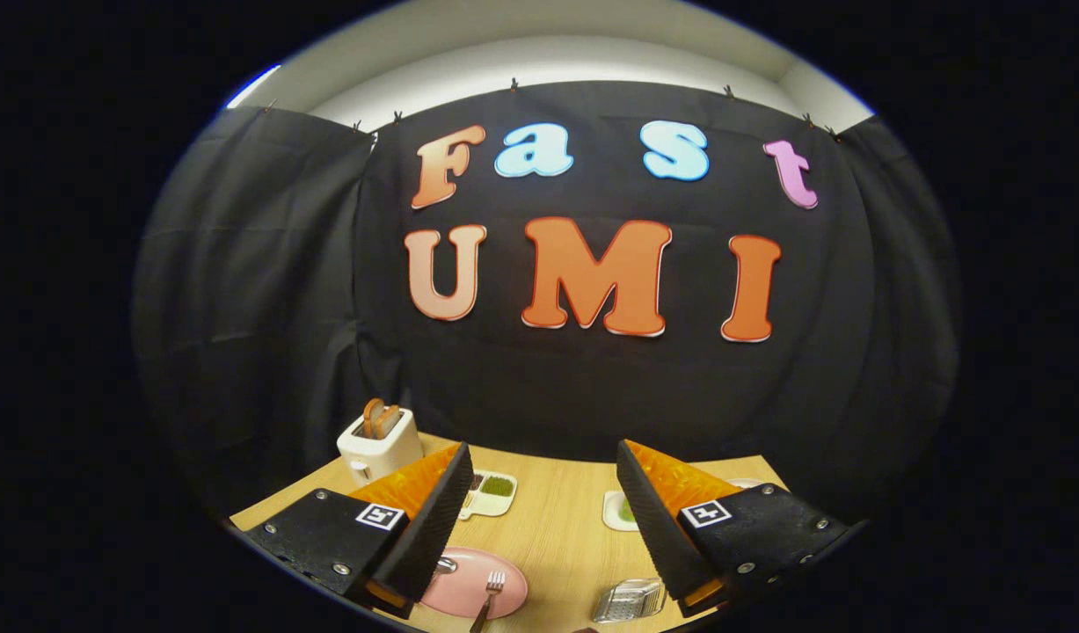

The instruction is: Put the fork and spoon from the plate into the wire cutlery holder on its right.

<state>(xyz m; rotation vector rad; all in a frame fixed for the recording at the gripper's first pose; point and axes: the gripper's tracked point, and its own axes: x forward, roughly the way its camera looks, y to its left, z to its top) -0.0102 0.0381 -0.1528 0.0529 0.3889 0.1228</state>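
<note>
The fork (492, 591) lies on the pink plate (504, 576), the spoon (445, 565) beside it, partly hidden. The wire cutlery holder (629, 600) stands right of the plate. The gripper (543, 462) hangs above with fingers wide apart, holding nothing. A toaster (379, 444) stands farther back on the wooden table (557, 527).

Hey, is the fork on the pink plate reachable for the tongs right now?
Probably yes. The tongs are open and hold nothing, and the fork lies uncovered on the pink plate, low between the fingers. Nothing stands over it; the tongs would need to come down toward it.
</note>
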